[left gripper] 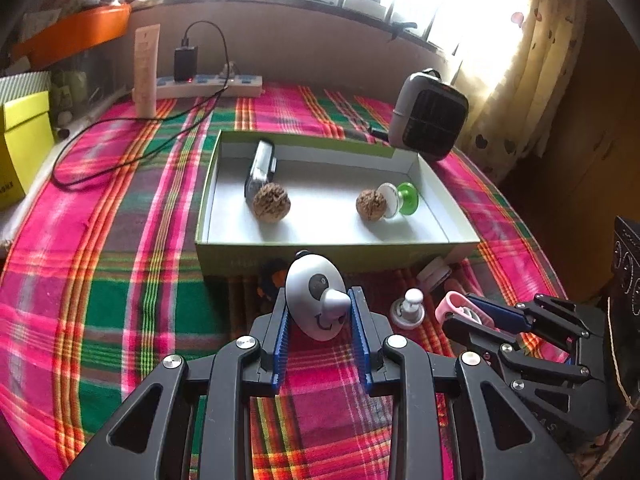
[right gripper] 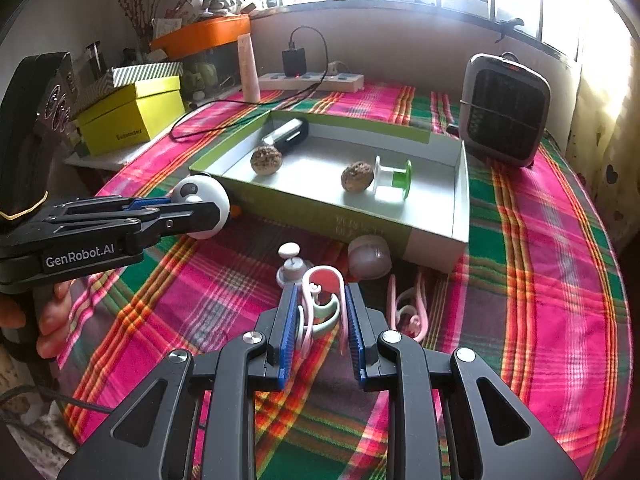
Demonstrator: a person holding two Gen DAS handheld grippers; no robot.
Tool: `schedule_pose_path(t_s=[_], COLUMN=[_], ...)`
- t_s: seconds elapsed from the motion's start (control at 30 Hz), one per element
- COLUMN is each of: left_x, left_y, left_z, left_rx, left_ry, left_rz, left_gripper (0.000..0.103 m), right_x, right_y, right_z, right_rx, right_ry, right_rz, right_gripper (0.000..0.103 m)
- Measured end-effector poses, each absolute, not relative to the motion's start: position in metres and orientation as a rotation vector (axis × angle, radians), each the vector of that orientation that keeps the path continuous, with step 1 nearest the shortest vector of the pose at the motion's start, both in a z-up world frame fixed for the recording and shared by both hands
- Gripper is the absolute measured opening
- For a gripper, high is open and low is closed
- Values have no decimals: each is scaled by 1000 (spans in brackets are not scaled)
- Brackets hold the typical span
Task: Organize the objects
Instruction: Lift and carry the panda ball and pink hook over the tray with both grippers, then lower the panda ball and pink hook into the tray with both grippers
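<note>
My left gripper (left gripper: 319, 297) is shut on a white egg-shaped toy with a panda face (left gripper: 316, 300), held just in front of the near wall of the green box (left gripper: 336, 246). The right wrist view shows the same gripper (right gripper: 196, 207) and toy (right gripper: 206, 196) at the left. My right gripper (right gripper: 321, 295) is shut on a pink clip (right gripper: 322, 280) low over the plaid cloth. Inside the box lie two walnuts (left gripper: 272, 202) (left gripper: 371, 205), a green-and-white spool (left gripper: 402, 199) and a black-and-silver device (left gripper: 262, 168).
On the cloth before the box lie a small white knob (right gripper: 290, 264), a pale dome (right gripper: 369, 256) and another pink clip (right gripper: 408, 308). A grey heater (right gripper: 502, 108) stands back right. A power strip (right gripper: 312, 80), tube (right gripper: 248, 68) and yellow box (right gripper: 132, 114) stand behind.
</note>
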State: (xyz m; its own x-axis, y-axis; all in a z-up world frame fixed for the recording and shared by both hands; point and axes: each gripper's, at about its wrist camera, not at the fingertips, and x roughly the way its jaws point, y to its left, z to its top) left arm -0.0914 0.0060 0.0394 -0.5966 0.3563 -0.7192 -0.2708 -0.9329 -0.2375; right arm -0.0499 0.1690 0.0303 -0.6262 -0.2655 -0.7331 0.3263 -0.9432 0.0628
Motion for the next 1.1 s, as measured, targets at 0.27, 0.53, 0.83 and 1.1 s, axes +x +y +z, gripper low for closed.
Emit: schedule_pose_path(t_s=[0.27, 0.53, 0.83, 1.1], left_x=[-102, -123, -154, -183], left_y=[9, 17, 28, 37], left_z=[51, 62, 63, 59], left_rx=[-1145, -1115, -1116, -1134], left_ry=[-151, -129, -127, -113], left_rz=[2530, 2533, 2518, 2508], left_gripper=[25, 25, 25, 25], right_x=[-62, -87, -124, -154], right_y=[173, 180, 189, 195], right_z=[40, 52, 58, 57], right_rx=[1114, 1091, 1100, 1115], right_ry=[96, 72, 60, 53], right_rz=[-2586, -2615, -2650, -2669], right_gripper=[24, 24, 24, 24])
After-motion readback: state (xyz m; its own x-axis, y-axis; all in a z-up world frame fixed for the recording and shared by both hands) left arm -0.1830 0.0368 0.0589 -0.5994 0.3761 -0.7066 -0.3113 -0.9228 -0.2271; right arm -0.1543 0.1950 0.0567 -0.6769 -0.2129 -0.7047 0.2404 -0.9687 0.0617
